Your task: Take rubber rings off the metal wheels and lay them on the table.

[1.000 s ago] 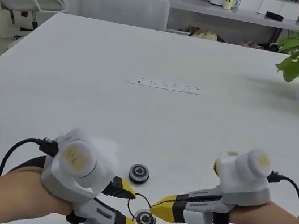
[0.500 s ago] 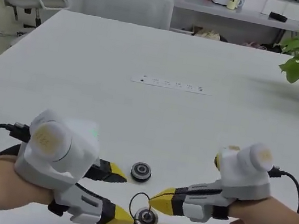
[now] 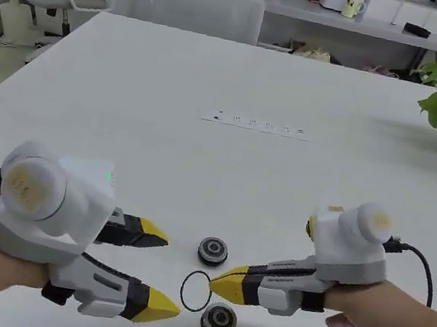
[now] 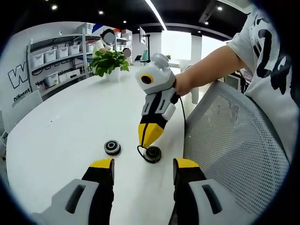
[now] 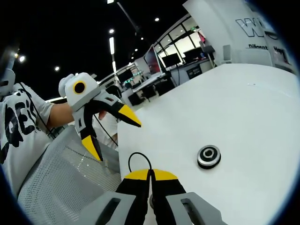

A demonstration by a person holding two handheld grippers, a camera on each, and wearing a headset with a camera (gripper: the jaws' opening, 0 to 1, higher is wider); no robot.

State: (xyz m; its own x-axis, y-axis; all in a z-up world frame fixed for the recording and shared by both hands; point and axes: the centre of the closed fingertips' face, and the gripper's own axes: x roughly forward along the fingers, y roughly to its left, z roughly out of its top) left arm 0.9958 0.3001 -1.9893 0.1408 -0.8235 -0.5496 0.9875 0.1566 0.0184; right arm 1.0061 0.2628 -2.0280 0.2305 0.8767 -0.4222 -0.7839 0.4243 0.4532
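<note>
Right tongs [image 3: 215, 281] are clenched on the rubber ring [image 3: 181, 289], apparently just clear of the near wheel [image 3: 218, 321]. Left tongs [image 3: 169, 276] hang released, left of it and the far wheel [image 3: 213, 251].

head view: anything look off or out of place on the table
Nothing stands out. The thin rubber ring is pinched in the shut right claw, free of the near metal wheel. The far wheel lies flat just beyond it. Nothing looks spilled or broken.
</note>
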